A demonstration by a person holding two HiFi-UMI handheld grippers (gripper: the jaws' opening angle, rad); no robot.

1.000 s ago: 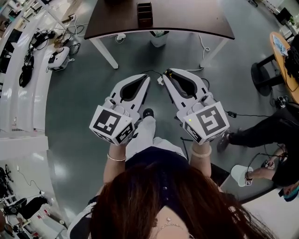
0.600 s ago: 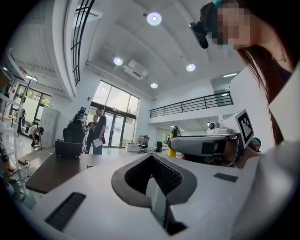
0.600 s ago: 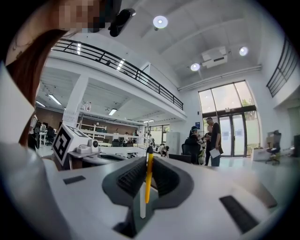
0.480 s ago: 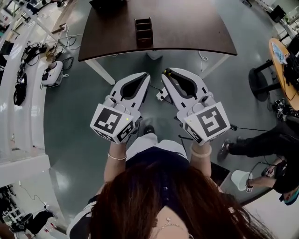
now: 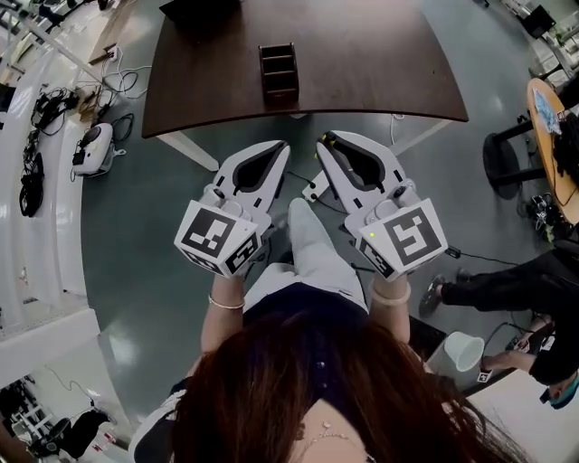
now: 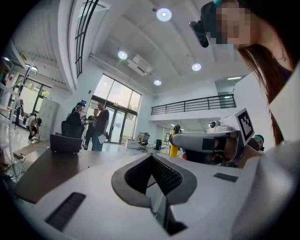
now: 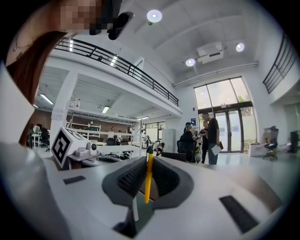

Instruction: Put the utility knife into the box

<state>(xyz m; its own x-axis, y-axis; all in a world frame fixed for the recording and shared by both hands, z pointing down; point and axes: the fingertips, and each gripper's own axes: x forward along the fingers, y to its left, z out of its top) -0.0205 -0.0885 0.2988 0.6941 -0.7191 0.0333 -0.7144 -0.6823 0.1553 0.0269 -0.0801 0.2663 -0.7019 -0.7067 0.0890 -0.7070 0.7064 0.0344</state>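
Observation:
A thin yellow utility knife (image 7: 149, 176) stands edge-on between the ribbed pads of my right gripper (image 7: 148, 161), which is shut on it. In the head view that right gripper (image 5: 324, 138) is held at waist height over the grey floor, short of the dark brown table (image 5: 362, 54). The box (image 5: 278, 70), a dark open organiser with compartments, stands near the table's front edge, ahead of both grippers. My left gripper (image 5: 283, 145) is level with the right one and just left of it. Its jaws (image 6: 151, 159) meet at the tip with nothing between them.
A black case (image 5: 199, 7) sits at the table's far left corner. Cables and a white plug (image 5: 312, 187) lie on the floor under the table's front edge. A seated person's legs (image 5: 507, 262) and a white bucket (image 5: 457, 353) are at the right. People (image 7: 208, 136) stand by glass doors beyond.
The table and box have come nearer and lower in the head view as the person walks forward. One leg has swung ahead between the grippers. Both grippers keep their pose.

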